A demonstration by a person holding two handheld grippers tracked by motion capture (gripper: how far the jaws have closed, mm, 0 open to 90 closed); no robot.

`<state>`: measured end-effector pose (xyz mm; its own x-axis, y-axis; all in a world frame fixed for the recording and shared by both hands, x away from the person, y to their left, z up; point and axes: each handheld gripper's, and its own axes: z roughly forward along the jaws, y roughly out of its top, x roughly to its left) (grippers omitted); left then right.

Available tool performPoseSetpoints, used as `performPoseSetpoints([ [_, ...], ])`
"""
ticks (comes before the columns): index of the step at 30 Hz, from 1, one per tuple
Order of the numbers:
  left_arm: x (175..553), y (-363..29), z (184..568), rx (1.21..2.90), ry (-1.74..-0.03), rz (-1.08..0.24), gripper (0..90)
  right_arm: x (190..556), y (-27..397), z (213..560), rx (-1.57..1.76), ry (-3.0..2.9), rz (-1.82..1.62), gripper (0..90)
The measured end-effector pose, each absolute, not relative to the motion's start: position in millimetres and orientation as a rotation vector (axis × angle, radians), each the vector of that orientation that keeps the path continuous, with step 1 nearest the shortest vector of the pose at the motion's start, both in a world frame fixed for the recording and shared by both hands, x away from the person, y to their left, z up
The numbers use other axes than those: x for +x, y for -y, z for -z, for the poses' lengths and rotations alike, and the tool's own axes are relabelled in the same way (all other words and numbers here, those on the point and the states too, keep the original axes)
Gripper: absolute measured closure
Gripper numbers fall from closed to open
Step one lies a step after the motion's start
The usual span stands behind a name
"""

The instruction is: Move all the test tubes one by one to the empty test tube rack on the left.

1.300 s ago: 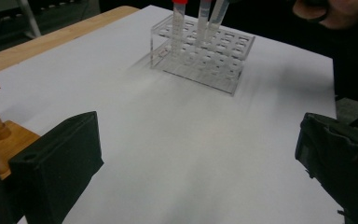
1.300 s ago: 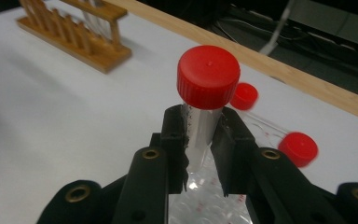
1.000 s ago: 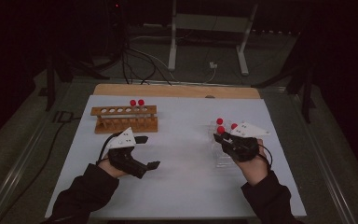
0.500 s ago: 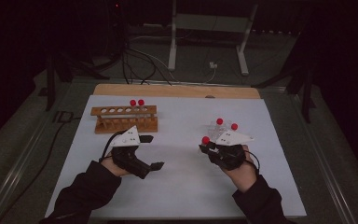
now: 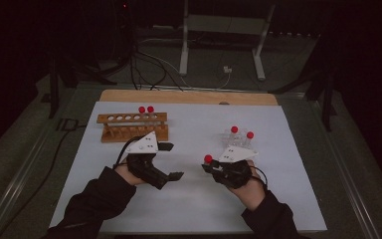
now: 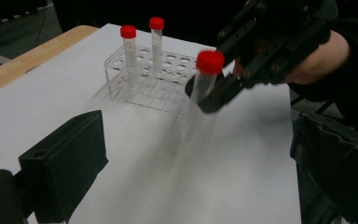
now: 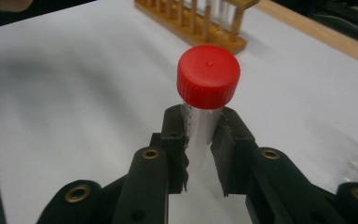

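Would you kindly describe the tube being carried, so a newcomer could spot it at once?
On the white table mat, find the clear plastic rack at the right, with two red-capped tubes standing in it. The red-capped tube in question is out of that rack, pinched upright below its cap by the right hand-held gripper.

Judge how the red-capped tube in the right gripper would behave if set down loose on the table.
The tube looks clear, rigid and empty, so probably light. Being round and slim, it would likely tip over and roll on the white table. The right gripper pinches its smooth wall just under the cap, so it might slip.
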<state>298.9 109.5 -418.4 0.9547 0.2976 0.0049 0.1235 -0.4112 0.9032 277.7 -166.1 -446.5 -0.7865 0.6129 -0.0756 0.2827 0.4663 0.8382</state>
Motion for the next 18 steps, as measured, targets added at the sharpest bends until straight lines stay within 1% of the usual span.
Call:
performPoseSetpoints([
  [5, 298.9, -99.9, 418.0, 2.003, -0.277, -0.19, 8.2, 275.6, 160.2, 449.1, 0.74, -2.38, -1.248, 75.1],
  [6, 299.2, -98.8, 417.8, 1.998, -0.271, -0.19, 10.3, 275.1, 159.2, 449.5, 0.734, -2.384, -1.247, 75.1],
  [7, 299.6, -97.2, 417.7, 1.995, -0.272, -0.191, 14.5, 274.4, 158.0, 449.8, 0.73, -2.389, -1.249, 75.1],
  [10, 300.5, -91.5, 417.4, 1.997, -0.261, -0.192, 17.9, 272.9, 154.4, 451.2, 0.721, -2.404, -1.25, 75.1],
  [11, 300.5, -89.6, 417.3, 1.993, -0.251, -0.185, 21.1, 272.7, 153.4, 451.5, 0.713, -2.408, -1.246, 75.1],
  [13, 299.9, -85.2, 417.2, 1.995, -0.235, -0.19, 23.8, 272.2, 151.2, 452.5, 0.71, -2.417, -1.25, 75.1],
  [15, 300.0, -81.7, 417.5, 1.993, -0.229, -0.188, 30.5, 271.6, 149.8, 453.0, 0.707, -2.424, -1.25, 75.1],
  [18, 300.7, -77.5, 418.7, 1.991, -0.222, -0.192, 35.6, 270.9, 149.3, 452.4, 0.705, -2.427, -1.254, 75.1],
])
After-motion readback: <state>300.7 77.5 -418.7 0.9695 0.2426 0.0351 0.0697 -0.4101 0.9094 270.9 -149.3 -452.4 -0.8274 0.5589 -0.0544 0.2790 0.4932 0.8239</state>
